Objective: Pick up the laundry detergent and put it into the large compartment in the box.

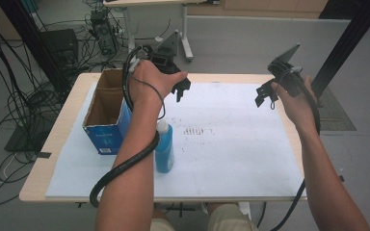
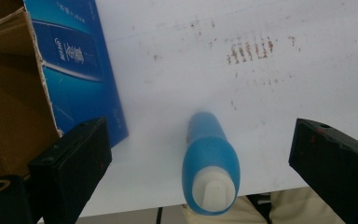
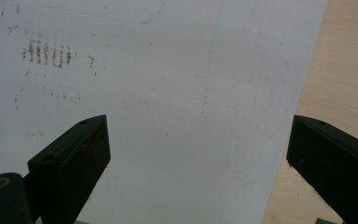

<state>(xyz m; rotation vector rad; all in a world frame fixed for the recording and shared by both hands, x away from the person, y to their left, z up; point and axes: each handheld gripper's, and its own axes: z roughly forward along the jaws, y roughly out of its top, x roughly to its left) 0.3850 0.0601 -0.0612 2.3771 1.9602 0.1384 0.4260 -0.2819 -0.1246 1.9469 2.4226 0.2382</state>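
An open brown cardboard box with blue printed sides (image 1: 105, 118) stands at the left. Just right of the box stands the upright blue plastic bottle with a white cap (image 1: 164, 147). The left gripper (image 1: 180, 89) hangs above the bottle, jaws spread, apart from it. Well right of the box, the right gripper (image 1: 265, 98) hovers spread, holding nothing.

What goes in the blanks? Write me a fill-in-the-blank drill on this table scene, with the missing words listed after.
1. The blue bottle stands upright on the white sheet, right beside the open cardboard ____.
2. The bottle's cap is ____ in colour.
3. The left gripper hangs above the bottle with its jaws ____.
4. The right gripper is held over the sheet's edge and holds ____.

Missing words: box; white; open; nothing
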